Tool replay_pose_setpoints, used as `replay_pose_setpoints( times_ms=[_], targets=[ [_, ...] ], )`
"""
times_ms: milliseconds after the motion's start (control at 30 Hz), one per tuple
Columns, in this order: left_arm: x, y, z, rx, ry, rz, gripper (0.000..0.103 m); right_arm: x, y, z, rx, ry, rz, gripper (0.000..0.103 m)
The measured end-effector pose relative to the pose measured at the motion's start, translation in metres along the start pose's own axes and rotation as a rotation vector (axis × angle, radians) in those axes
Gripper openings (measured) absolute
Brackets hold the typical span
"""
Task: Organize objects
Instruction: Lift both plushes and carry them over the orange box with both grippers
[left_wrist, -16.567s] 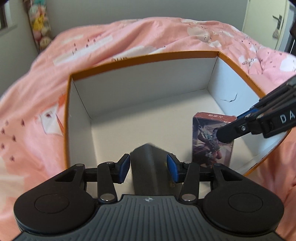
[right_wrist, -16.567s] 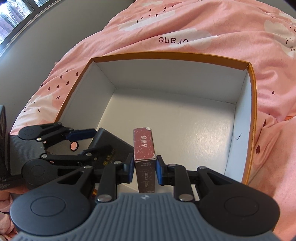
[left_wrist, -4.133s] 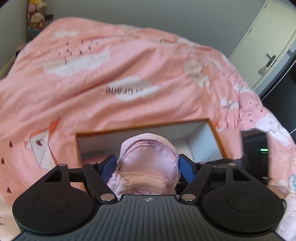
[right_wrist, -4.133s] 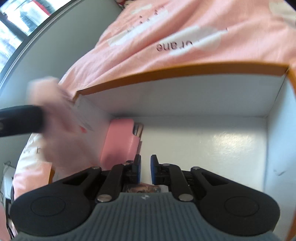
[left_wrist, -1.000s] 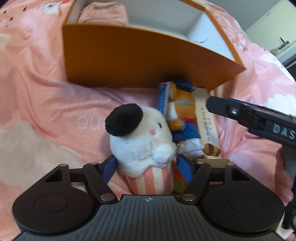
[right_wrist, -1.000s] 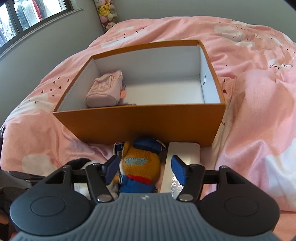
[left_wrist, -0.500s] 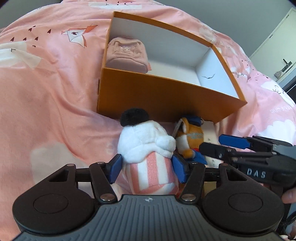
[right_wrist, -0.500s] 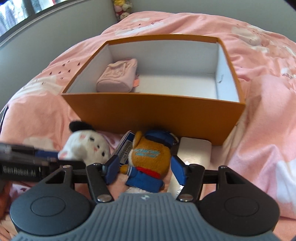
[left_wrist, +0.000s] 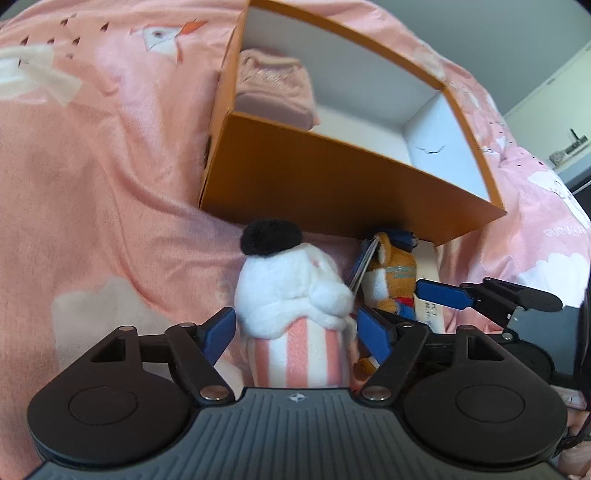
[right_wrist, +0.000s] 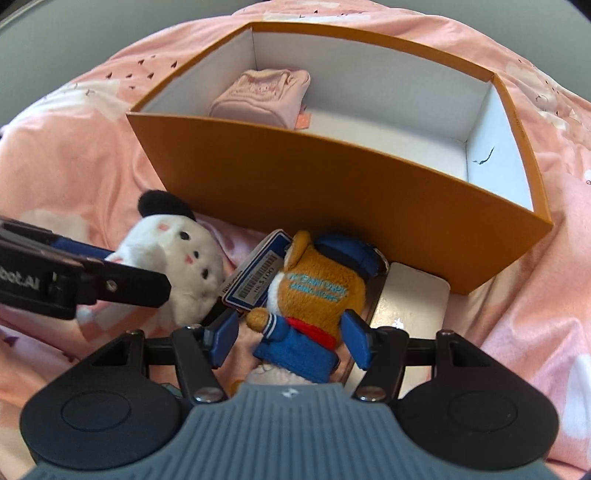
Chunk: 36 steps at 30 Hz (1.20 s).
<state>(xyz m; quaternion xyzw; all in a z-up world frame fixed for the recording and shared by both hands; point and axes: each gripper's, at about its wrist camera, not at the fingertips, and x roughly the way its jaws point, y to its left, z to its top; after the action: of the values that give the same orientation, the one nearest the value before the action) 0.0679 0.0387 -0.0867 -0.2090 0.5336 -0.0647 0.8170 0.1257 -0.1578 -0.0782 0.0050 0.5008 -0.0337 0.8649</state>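
Two grippers are straddling plush toys before the orange box (right_wrist: 332, 177): left gripper (left_wrist: 295, 330) opening around the white plush (left_wrist: 291, 284), right gripper (right_wrist: 291, 332) wide around the orange bear (right_wrist: 317, 295); both should be centring before squeezing.

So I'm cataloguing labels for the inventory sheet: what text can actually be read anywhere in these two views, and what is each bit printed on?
"bootAI": partly cut off, white letters on the left tool's black body.
"orane": upside down, on the pink duvet at the right edge of the left wrist view.
Blue hang tag: barcode and price-like figures, too small to read surely.
Orange plush's teal chest lettering: blurred, unreadable.
White flat box: small print, unreadable.
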Motion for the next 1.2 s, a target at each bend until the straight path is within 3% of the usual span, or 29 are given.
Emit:
replay_pose_setpoints(
  times_ms=[133, 267, 433, 667, 933, 1200],
  targets=[
    [0.011, 0.006, 0.001, -0.045, 0.056, -0.009, 0.089, 0.007, -0.002, 0.001, 0.000, 0.011, -0.010, 0.064],
    [0.015, 0.011, 0.004, -0.094, 0.061, -0.034, 0.089, 0.013, -0.007, 0.002, 0.017, 0.015, -0.011, 0.062],
    [0.019, 0.008, 0.002, -0.087, 0.072, -0.040, 0.087, 0.019, -0.008, 0.003, 0.012, 0.020, -0.013, 0.062],
    [0.017, -0.004, 0.003, -0.019, 0.072, -0.029, 0.076, 0.022, -0.011, 0.002, 0.034, 0.026, -0.012, 0.061],
    [0.011, -0.002, -0.001, -0.024, 0.028, -0.055, 0.072, 0.013, -0.022, -0.002, 0.113, 0.002, -0.001, 0.044],
    [-0.016, -0.004, -0.002, -0.016, -0.044, -0.102, 0.072, -0.023, -0.028, -0.006, 0.140, -0.065, 0.025, 0.041]
  ],
)
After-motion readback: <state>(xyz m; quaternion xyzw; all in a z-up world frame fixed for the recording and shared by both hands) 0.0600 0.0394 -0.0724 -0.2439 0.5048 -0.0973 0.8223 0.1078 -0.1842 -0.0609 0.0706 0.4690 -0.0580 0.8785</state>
